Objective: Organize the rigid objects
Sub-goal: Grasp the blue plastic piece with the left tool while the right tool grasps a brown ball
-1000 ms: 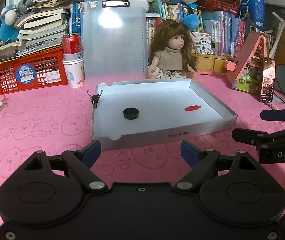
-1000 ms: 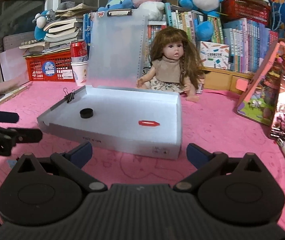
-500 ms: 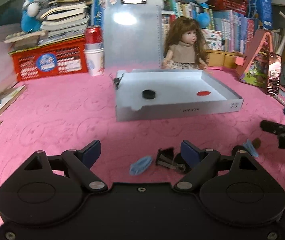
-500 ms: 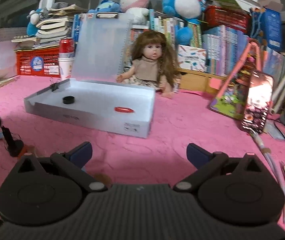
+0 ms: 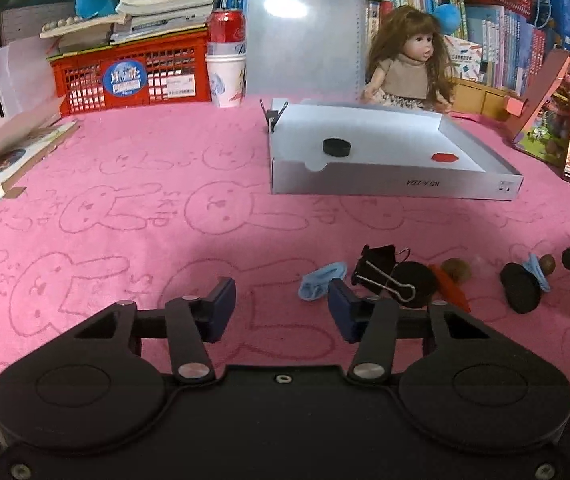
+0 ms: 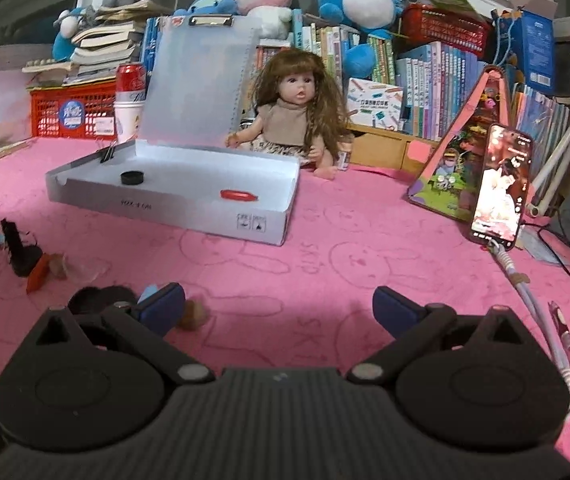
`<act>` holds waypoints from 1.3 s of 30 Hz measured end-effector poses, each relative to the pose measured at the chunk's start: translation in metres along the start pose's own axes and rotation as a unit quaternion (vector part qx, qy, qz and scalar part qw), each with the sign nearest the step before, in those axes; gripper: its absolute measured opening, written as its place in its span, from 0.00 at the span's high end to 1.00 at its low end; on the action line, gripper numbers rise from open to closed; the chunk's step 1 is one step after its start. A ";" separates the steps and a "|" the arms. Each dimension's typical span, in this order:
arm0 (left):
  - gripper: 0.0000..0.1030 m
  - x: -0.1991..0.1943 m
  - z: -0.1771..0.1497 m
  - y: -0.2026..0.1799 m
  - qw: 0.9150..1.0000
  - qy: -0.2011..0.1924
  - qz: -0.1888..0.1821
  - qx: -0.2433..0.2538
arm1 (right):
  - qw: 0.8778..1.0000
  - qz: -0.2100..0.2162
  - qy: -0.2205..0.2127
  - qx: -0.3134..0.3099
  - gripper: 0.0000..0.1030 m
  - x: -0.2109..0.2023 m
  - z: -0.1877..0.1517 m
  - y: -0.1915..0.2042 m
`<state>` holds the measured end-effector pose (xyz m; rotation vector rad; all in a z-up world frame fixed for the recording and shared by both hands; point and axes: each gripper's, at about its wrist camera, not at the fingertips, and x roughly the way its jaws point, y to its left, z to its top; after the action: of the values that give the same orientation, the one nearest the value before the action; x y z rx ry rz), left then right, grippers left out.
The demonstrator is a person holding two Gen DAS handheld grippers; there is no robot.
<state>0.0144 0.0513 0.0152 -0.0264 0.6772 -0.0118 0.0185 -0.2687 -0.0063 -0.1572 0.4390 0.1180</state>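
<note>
The white box (image 5: 393, 188) carries a short printed code on its front wall, upside down and too blurred to read surely. The red basket (image 5: 133, 76) bears a round blue sticker with illegible characters.

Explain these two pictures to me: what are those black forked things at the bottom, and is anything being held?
There is no robot here. A person holds one hand-held gripper in each hand, and a camera on each looks forward along its two blue-tipped fingers. One picture comes from the left hand-held gripper, the other from the right hand-held gripper. Both are open and hold nothing. On the pink cloth sits a white box with its lid up, holding a black cap and a red piece. Nearer lie small loose things, among them a black binder clip and a blue piece, probably waiting to be sorted.
</note>
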 end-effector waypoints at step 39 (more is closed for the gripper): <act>0.48 0.024 -0.006 -0.029 0.997 -0.055 0.017 0.050 | 0.999 0.032 0.003 0.013 0.35 0.003 -0.005 0.027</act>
<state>0.0287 0.0219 -0.0035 0.0810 0.5654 -0.0121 0.0155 -0.2426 -0.0156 -0.1175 0.4519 0.1735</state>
